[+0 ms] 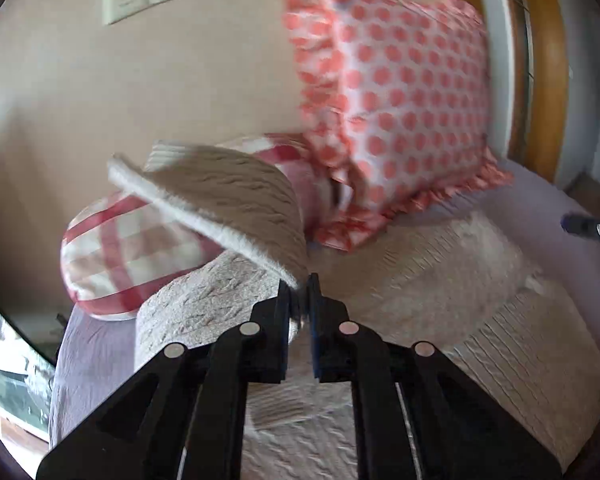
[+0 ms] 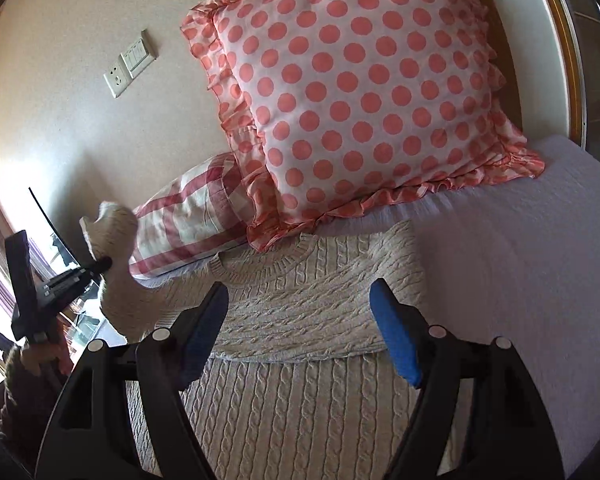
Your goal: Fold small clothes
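Note:
A cream cable-knit sweater [image 2: 300, 312] lies on the bed, its neckline towards the pillows and one sleeve folded across the chest. My left gripper [image 1: 302, 280] is shut on the other sleeve [image 1: 228, 204] and holds it lifted above the sweater body [image 1: 440, 288]. In the right wrist view the left gripper [image 2: 100, 265] shows at the left with the raised sleeve [image 2: 114, 232]. My right gripper [image 2: 300, 300] is open and empty, hovering over the sweater's chest.
A polka-dot ruffled pillow [image 2: 360, 92] leans on the wall, with a red checked pillow [image 2: 192, 224] beside it. The lilac bed sheet [image 2: 520, 260] extends right. Wall switches [image 2: 130, 66] sit above. The bed's left edge drops off near a glass surface [image 1: 12, 380].

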Available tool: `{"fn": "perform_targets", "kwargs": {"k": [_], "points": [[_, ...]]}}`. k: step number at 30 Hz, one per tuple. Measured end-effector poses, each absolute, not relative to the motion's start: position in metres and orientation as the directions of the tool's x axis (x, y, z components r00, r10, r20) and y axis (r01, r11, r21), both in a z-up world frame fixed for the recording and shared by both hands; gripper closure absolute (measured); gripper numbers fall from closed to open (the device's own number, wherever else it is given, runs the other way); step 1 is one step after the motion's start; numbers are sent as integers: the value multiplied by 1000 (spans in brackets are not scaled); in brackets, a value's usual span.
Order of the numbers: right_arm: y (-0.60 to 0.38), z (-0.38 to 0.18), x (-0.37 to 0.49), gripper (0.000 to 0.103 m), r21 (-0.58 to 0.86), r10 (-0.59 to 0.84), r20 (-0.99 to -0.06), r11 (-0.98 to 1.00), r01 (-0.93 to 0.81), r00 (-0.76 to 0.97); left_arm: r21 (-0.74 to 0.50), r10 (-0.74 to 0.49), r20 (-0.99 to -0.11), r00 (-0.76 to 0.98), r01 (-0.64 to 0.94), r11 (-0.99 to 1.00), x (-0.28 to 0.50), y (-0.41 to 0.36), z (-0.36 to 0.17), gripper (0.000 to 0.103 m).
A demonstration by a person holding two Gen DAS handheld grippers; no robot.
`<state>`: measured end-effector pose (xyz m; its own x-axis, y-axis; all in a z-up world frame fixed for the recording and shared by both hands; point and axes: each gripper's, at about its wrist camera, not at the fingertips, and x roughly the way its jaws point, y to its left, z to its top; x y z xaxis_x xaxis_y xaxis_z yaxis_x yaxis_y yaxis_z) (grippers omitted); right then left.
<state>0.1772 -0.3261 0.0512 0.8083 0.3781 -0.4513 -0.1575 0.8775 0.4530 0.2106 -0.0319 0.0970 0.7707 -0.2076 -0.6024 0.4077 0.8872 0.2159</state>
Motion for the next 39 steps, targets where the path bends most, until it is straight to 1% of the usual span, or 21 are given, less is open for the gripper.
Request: {"fn": "perform_targets", "kwargs": {"k": [2,4,5,8,10,12,14,16,18,19,20,26,29,31,32,34,35,36,37,38,39], "points": [[-328,41,187,29,486,406,-486,862,-147,774,326,-204,-671,713,531,782,186,-86,53,91],[-333,32,197,30,519,431,-513,845,-132,742,353,-198,-689,697,562,748,163,-93,30,91],[-337,27,203,35,530,437,-526,839,-121,729,331,-205,-691,693,556,763,155,-84,27,91],[-346,11,224,52,551,425,-577,833,-52,697,258,-198,-676,710,479,839,136,-43,33,74],[-353,-2,241,58,574,422,-613,819,8,668,228,-176,-662,729,419,879,124,-15,41,70],[-357,-13,255,60,573,398,-642,817,65,655,200,-150,-654,742,360,911,111,11,47,60],[-357,-18,262,60,533,347,-661,841,90,665,167,-137,-646,751,314,935,98,35,51,53],[-354,-20,269,61,494,315,-670,865,87,672,148,-117,-647,753,275,950,93,52,54,51],[-349,-25,280,70,474,315,-678,878,68,664,130,-106,-648,754,246,960,88,64,55,49],[-346,-27,285,82,469,322,-679,881,52,660,123,-104,-648,755,239,963,87,68,55,48],[-343,-24,289,88,467,326,-674,884,39,663,118,-103,-647,756,232,965,88,70,55,47],[-339,53,250,90,530,376,-514,846,-59,771,99,-110,-647,754,225,969,92,71,58,45],[-330,64,240,90,458,289,-548,889,-7,785,85,-117,-651,750,224,971,93,73,55,44],[-326,51,263,87,342,166,-640,936,85,751,64,-127,-657,743,223,973,96,72,52,44],[-327,40,277,82,269,100,-690,955,126,717,53,-130,-663,738,220,974,96,74,51,44],[-340,27,283,80,229,34,-734,953,200,678,23,-145,-664,733,214,976,91,79,53,44],[-349,25,276,71,276,71,-722,942,192,688,6,-158,-661,734,216,976,85,84,54,42],[-357,25,263,61,321,111,-698,932,171,708,-4,-163,-658,735,213,977,78,89,54,35],[-363,27,248,33,345,131,-673,926,152,728,-9,-159,-659,735,204,979,72,95,53,31],[-366,27,229,17,352,138,-650,926,135,748,-19,-158,-665,730,194,981,66,102,51,30],[-367,26,211,18,351,150,-634,930,110,759,-41,-164,-671,723,185,982,60,108,49,30]]}}
